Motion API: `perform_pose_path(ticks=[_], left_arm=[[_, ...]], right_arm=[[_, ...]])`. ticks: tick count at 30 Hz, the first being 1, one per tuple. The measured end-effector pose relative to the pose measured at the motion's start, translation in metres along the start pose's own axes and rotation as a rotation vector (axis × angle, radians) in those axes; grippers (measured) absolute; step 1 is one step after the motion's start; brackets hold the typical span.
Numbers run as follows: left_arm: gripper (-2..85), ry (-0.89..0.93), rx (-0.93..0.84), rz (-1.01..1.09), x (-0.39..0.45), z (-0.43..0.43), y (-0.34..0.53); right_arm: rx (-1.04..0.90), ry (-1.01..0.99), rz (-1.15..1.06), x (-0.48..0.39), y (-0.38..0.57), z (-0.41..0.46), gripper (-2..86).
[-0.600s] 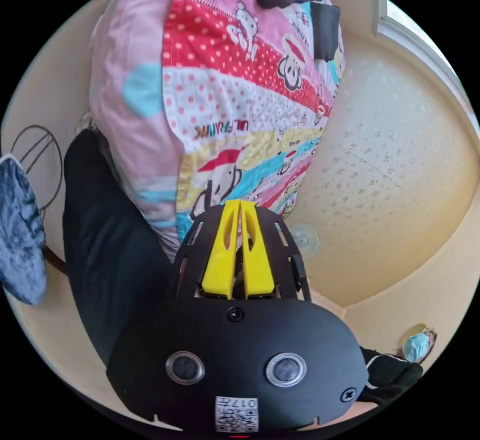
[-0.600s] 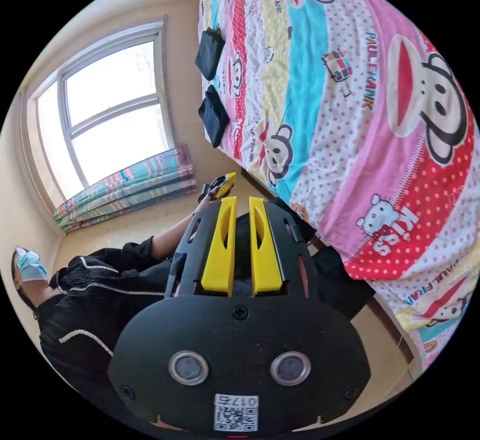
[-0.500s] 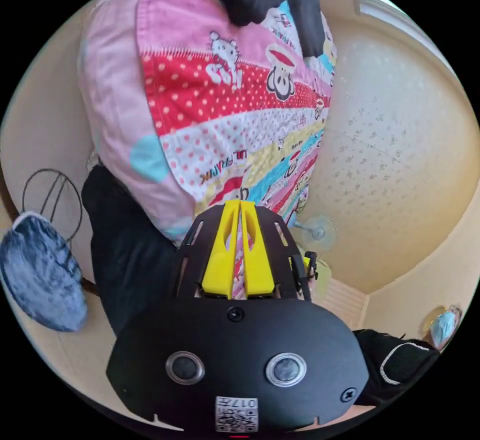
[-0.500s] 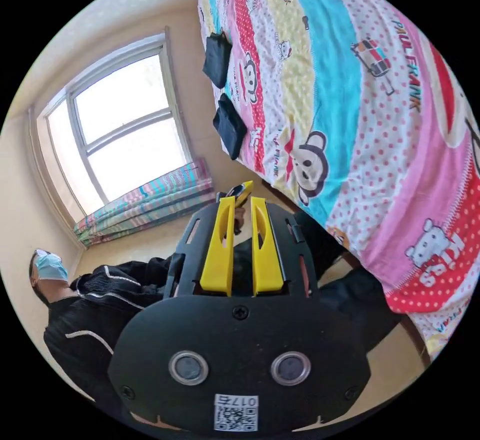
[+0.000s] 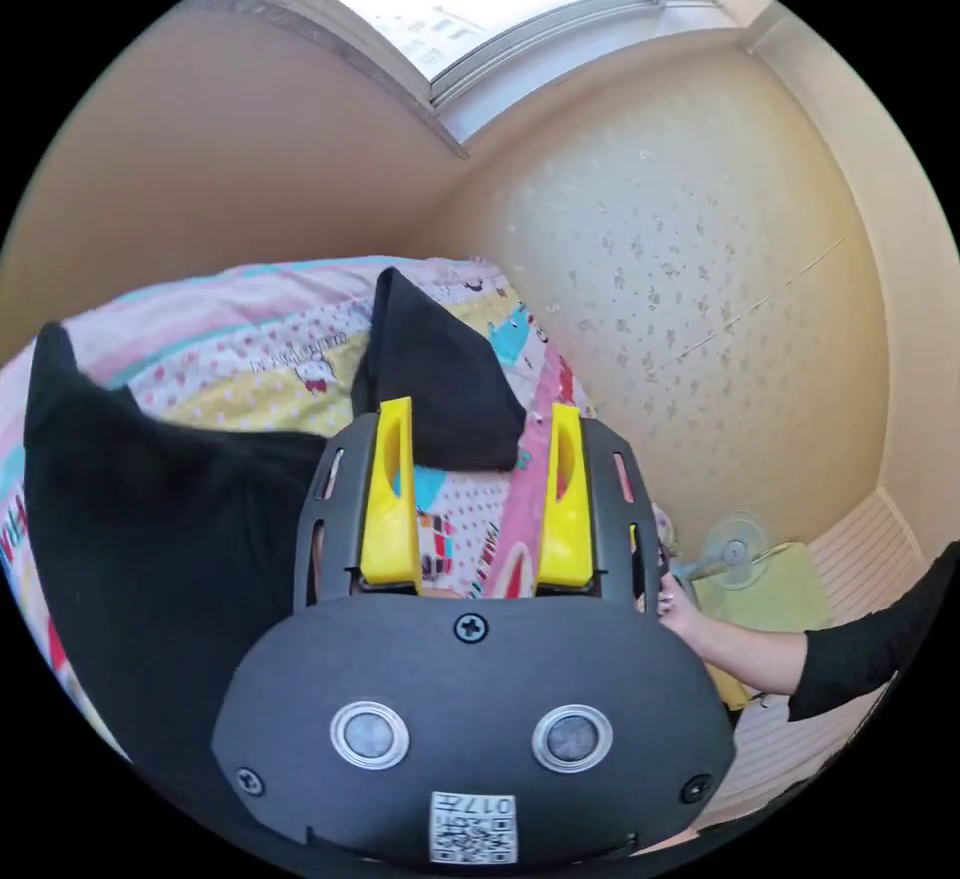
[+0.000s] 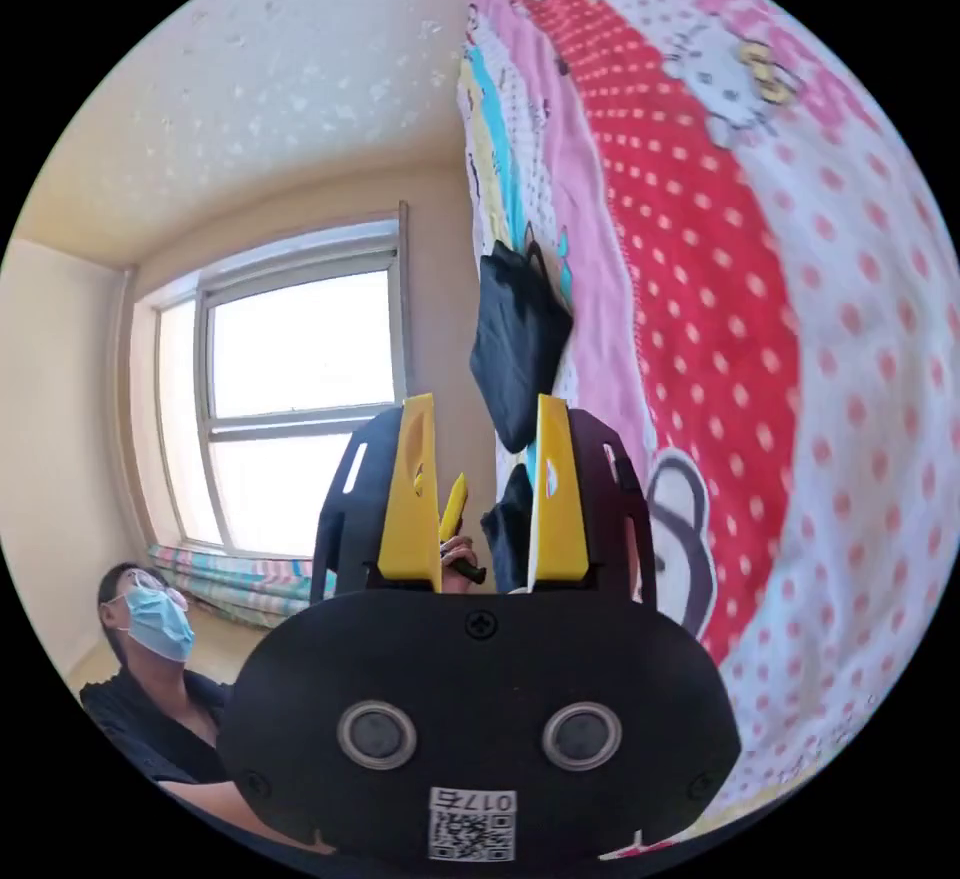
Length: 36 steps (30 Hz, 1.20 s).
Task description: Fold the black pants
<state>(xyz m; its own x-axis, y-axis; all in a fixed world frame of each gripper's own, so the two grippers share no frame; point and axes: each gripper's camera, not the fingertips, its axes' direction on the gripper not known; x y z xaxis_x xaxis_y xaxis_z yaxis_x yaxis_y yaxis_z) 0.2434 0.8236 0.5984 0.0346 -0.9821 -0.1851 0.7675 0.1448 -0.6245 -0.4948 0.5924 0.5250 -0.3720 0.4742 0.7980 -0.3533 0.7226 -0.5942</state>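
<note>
My left gripper (image 5: pixel 478 494) and right gripper (image 6: pixel 483 489) hang released, ready to fold the black pants (image 5: pixel 150 539) dropped on the bed (image 5: pixel 270 344).

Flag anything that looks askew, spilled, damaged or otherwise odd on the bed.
Nothing stands out. Two folded black garments lie flat on the colourful cartoon-print bedsheet. Both the left gripper and the right gripper are open and hold nothing.

Matt black cloth pants (image 5: pixel 150 539) are lying on a printed cotton-like sheet (image 5: pixel 250 339); the gripper (image 5: pixel 478 499) is showing glossy yellow plastic jaws and a matt black shell.
</note>
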Motion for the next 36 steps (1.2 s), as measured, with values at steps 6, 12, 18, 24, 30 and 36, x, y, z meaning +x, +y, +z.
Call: perform_pose_path(ticks=[6, 12, 18, 24, 30, 36], left_arm=[[16.4, 0.094, -0.252, -0.227, -0.074, 0.106, -0.018], [10.2, 0.146, -0.08, -0.183, -0.108, 0.108, 0.006], [9.3, 0.198, -0.07, -0.172, -0.134, 0.107, -0.001], [9.2, 0.278, -0.148, -0.419, -0.162, 0.09, -0.021], [7.8, 0.367, -0.253, -0.686, -0.143, 0.029, -0.018], [7.3, 0.323, -0.44, -0.65, -0.093, -0.037, 0.064]], right_arm=[[-0.207, 0.437, -0.28, 0.022, -0.075, 0.115, 16.8], [-0.301, 0.616, -0.439, 0.062, -0.053, 0.173, 14.3], [-0.213, 0.499, -0.304, 0.091, -0.032, 0.157, 8.8], [-0.241, 0.662, -0.201, 0.031, -0.014, 0.172, 6.2], [-0.362, 0.742, -0.35, -0.051, 0.024, 0.147, 4.8], [-0.358, 0.606, -0.178, -0.051, 0.127, 0.012, 4.4]])
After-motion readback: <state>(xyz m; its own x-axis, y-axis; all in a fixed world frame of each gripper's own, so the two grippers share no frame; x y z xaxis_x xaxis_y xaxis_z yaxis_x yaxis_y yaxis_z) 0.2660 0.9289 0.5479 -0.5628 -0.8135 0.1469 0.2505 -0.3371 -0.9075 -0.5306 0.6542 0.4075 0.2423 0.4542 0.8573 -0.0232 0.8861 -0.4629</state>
